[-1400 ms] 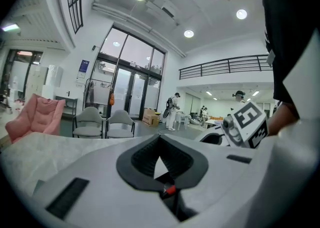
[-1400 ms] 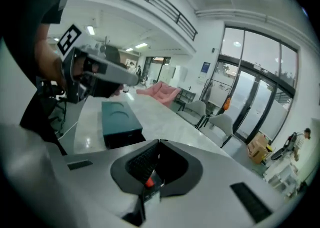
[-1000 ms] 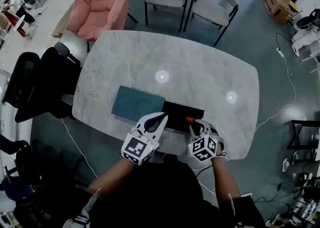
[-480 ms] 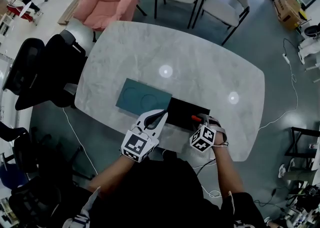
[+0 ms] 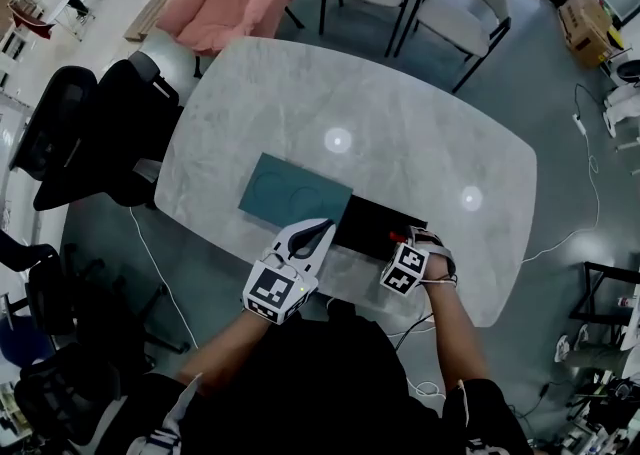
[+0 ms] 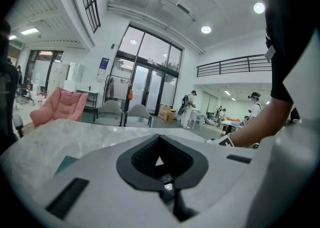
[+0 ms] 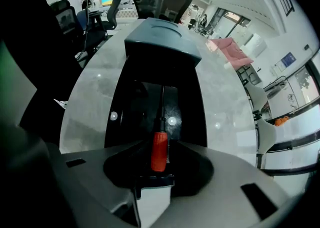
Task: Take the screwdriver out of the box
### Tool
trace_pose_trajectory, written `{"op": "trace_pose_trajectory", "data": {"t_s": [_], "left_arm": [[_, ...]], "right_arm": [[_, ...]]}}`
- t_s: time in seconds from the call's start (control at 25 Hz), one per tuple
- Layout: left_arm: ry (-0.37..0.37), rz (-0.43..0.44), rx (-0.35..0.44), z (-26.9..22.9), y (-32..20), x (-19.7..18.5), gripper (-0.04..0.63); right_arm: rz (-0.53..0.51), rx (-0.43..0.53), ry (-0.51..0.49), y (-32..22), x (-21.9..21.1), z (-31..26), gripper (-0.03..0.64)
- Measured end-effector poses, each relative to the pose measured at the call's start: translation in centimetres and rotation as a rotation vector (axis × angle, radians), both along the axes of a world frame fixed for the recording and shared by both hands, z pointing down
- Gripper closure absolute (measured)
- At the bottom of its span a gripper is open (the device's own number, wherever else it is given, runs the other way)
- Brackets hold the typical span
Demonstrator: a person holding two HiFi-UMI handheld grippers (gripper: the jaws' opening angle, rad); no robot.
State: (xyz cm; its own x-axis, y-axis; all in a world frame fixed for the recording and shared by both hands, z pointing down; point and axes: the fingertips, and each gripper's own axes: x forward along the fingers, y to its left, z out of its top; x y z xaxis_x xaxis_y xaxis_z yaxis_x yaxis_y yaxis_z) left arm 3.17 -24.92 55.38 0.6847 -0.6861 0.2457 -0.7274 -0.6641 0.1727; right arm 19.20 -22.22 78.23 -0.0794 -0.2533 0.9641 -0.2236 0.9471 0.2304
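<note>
Right gripper (image 5: 406, 237) steeply down, jaws just opened, screwdriver (image 7: 159, 148) between; left gripper (image 5: 322, 230) level, closed.

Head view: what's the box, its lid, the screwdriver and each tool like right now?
Black rectangular box: open, lid off.
Teal flat lid: lying on the white marble table, beside the box.
Red-handled screwdriver: lying in the box.
Right tool: open, jaws just opened, screwdriver handle between them, not gripped.
Left tool: shut, empty.

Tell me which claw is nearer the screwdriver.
Right. The right claw, jaws just opened, straddles the screwdriver handle in the box; the left claw sits at the box's opposite end.
</note>
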Motion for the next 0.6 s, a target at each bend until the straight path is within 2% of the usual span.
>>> {"op": "trace_pose_trajectory", "data": {"t_s": [0.32,0.6], "left_arm": [[0.019,-0.018,-0.007,0.04,-0.33,-0.4,0.592],[0.014,-0.007,0.003,-0.18,-0.36,-0.25,0.591]], "right_arm": [[0.015,-0.035,0.008,-0.26,0.14,0.86,0.5],[0.031,0.006,-0.013,-0.1,0.06,0.68,0.505]]}}
